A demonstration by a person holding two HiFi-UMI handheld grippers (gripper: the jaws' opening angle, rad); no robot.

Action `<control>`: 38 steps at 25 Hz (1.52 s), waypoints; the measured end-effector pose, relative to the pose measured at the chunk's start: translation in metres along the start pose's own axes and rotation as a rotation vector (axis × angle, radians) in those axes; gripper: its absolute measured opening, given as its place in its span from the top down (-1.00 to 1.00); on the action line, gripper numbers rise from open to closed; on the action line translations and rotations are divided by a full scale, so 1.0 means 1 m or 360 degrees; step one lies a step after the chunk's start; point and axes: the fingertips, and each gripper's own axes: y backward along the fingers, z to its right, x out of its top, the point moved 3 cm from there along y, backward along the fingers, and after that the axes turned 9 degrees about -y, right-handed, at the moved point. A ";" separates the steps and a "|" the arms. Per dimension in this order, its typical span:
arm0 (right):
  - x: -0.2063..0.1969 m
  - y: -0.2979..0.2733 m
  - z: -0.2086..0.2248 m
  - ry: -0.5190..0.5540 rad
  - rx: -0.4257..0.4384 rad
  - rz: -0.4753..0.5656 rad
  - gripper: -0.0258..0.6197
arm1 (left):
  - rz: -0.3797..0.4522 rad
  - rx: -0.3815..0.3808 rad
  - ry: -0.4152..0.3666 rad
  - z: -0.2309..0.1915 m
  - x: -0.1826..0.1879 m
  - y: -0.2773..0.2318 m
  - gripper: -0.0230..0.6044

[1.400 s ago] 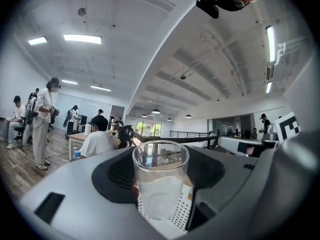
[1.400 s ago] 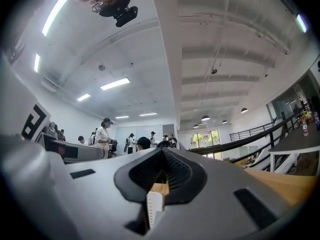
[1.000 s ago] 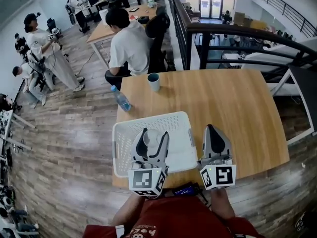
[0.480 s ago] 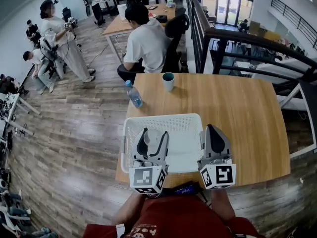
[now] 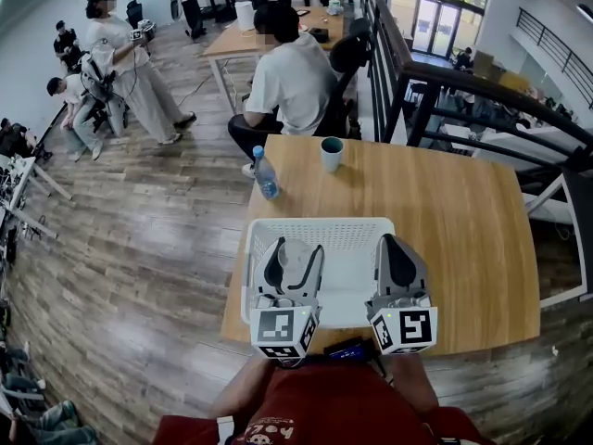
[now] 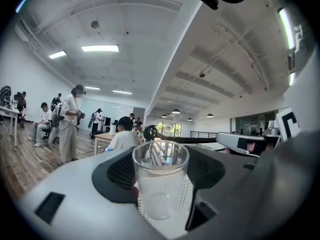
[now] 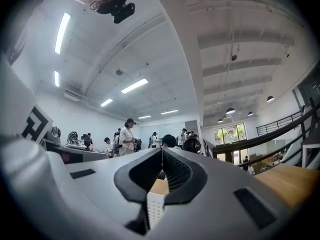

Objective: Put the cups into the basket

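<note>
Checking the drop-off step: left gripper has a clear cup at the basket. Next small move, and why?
Probably lower the left gripper slightly and open it. Its jaws clamp the clear cup upright, within the white basket's walls in the head view, so a release should land it inside.

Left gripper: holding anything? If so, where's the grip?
The left gripper holds a clear cup upright, its jaws pressing opposite sides of the cup's wall, below the rim. The right gripper is shut and empty.
</note>
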 end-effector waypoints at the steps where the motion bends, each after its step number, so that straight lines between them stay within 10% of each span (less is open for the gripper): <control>1: 0.000 -0.002 -0.002 0.0003 0.0000 0.0000 0.89 | -0.0003 -0.0006 0.0002 -0.002 -0.001 -0.001 0.01; 38: -0.006 -0.009 -0.013 0.0034 -0.0011 -0.0018 0.89 | -0.0390 -0.0153 0.0086 -0.015 -0.072 -0.048 0.01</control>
